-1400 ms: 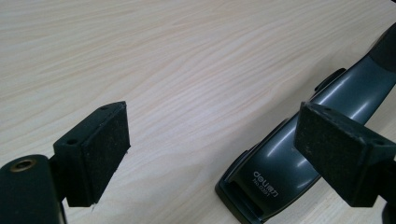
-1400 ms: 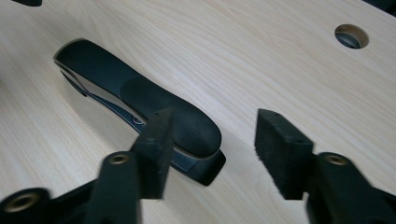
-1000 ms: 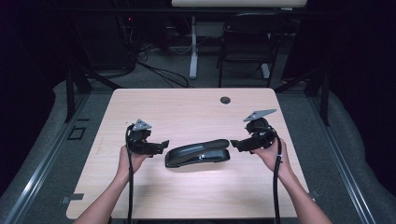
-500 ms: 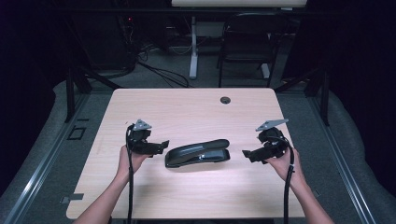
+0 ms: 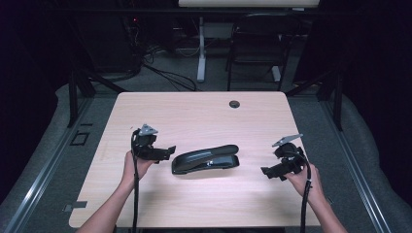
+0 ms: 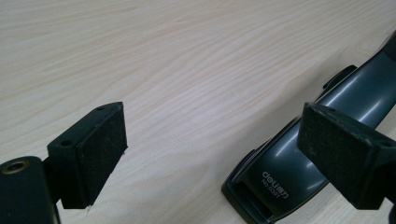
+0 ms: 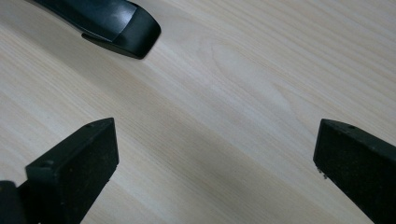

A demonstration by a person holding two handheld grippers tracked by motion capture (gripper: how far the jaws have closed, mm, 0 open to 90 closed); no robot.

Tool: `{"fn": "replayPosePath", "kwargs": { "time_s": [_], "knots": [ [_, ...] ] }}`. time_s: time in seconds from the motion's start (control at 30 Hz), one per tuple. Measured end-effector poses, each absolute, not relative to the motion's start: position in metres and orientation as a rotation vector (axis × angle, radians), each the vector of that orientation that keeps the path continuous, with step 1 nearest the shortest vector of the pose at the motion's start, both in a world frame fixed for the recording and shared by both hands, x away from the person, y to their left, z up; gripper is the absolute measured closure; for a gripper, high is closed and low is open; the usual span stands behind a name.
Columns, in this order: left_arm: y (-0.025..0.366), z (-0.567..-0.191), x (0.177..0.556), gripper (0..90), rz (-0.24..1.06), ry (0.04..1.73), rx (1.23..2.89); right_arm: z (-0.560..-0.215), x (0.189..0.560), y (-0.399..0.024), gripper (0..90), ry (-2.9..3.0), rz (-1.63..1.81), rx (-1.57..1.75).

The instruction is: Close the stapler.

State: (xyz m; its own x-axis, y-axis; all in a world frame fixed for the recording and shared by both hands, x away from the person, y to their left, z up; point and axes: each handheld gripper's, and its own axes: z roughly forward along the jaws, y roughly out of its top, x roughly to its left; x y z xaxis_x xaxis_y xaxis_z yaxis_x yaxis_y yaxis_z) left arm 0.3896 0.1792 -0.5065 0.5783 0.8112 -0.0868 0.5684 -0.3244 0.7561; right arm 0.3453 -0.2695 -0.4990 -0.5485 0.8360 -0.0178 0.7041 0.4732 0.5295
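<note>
A dark grey stapler lies flat on the wooden table, near its middle. My left gripper sits just left of the stapler, open, pointing at its left end. In the left gripper view that end of the stapler lies low on the right, partly behind the right pad, with bare wood between the pads. My right gripper hangs well apart from the stapler's right end, open wide after its jaws have just been opening, with nothing between them. The stapler's rounded tip lies far ahead of the right gripper.
A small round cable hole sits near the table's far edge. Beyond the table stand a dark chair and a white desk leg, with cables on the floor. Both forearms come in over the front edge.
My right gripper has pulled away from the stapler's right end, moving right and toward the front edge. The left gripper and the stapler have stayed put.
</note>
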Motion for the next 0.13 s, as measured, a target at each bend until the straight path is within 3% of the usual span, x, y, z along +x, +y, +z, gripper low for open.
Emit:
{"fn": "replayPosePath", "kwargs": {
  "time_s": [0.13],
  "knots": [
    [0.1794, -0.5076, 0.39, 8.6, 0.405, 1.102, 2.025, -0.5027, 0.3475, -0.2687, 0.0, 2.46, 0.657, 1.303]
  ]
}}
